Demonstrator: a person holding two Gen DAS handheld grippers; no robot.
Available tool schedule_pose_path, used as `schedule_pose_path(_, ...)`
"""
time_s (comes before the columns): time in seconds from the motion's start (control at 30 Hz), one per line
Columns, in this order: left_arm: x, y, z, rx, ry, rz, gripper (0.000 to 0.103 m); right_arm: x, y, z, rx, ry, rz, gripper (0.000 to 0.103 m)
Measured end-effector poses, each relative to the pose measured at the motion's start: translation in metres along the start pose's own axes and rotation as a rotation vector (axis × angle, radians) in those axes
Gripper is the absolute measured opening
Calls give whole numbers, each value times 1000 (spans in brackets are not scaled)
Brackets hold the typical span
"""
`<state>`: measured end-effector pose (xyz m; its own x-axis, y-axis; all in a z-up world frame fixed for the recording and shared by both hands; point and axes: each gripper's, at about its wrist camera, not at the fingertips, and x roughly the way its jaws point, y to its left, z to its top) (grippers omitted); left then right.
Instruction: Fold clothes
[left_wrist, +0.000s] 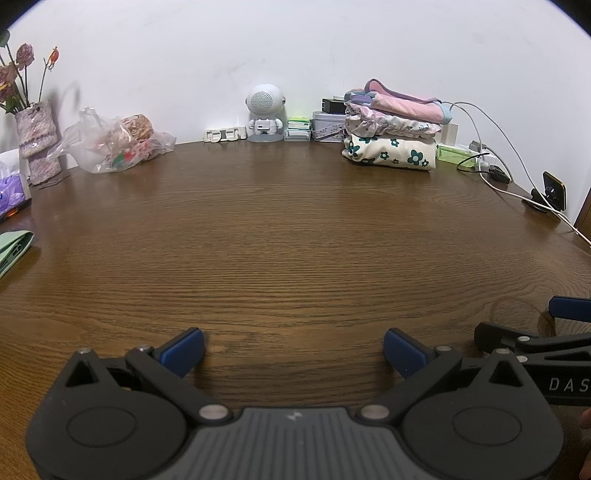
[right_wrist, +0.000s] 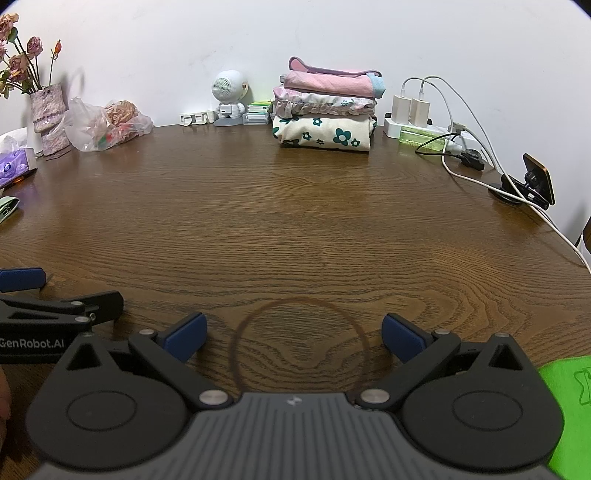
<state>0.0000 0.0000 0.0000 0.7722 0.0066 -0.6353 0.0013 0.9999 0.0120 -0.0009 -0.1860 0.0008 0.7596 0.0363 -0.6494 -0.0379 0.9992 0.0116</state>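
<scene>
Clothes already folded sit in a stack (right_wrist: 323, 114) at the wall edge of the brown table (right_wrist: 295, 229): a cream garment with dark green flowers at the bottom, a frilled floral piece on it, and a pink one on top. Left of the stack stands a small white robot figure (right_wrist: 229, 98); right of the stack is a power strip with chargers and cables (right_wrist: 417, 123). Well in front of the stack, near the table's front edge, the left gripper (left_wrist: 293, 350) and right gripper (right_wrist: 293, 338) hang side by side, both with jaws spread wide and nothing between the blue pads. Right of the right gripper, a bright green fabric (right_wrist: 565, 402) shows at the frame edge, apparently unfolded. Three garments look done; the green one seems the next to spread and fold.
</scene>
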Motion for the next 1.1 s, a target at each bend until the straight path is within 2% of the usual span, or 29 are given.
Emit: schedule_pose_path(1.1, -1, 1, 2, -3, 1, 1, 103, 0, 0, 1, 7, 1, -6, 102)
